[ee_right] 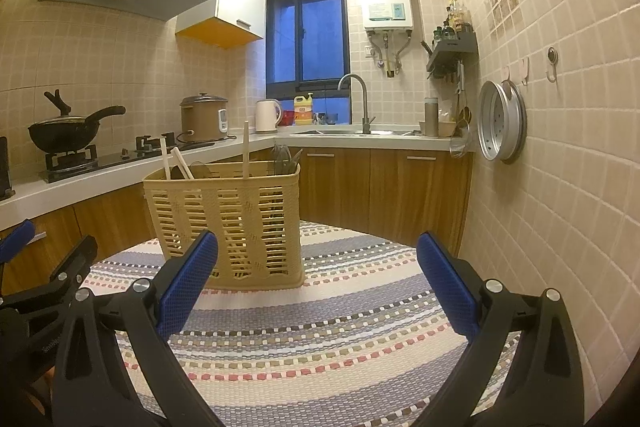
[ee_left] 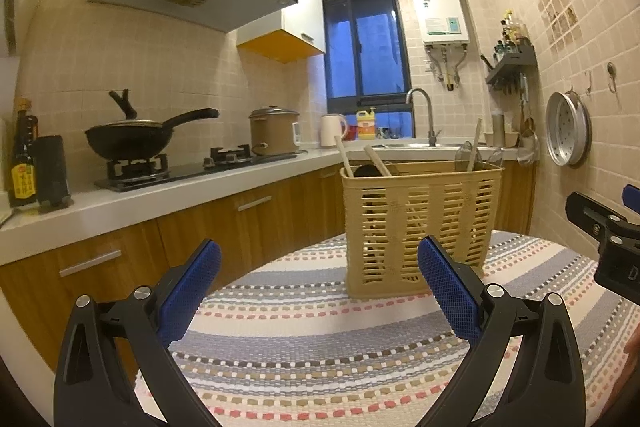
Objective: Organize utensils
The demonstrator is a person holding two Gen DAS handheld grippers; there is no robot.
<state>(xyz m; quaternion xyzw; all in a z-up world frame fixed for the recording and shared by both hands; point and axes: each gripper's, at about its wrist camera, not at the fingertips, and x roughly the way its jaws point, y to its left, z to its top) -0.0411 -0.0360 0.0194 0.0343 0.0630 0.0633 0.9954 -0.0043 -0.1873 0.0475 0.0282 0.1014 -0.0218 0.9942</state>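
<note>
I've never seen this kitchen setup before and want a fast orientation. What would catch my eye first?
The tan slotted basket stands upright on the striped woven mat, with wooden handles and dark utensils poking out of its top. Both grippers, left gripper and right gripper, are open and empty in front of it. To the left, a black wok sits on the gas stove.

black hand-held gripper (ee_left: 319, 285), blue textured pads (ee_left: 188, 293), silver screws
</note>
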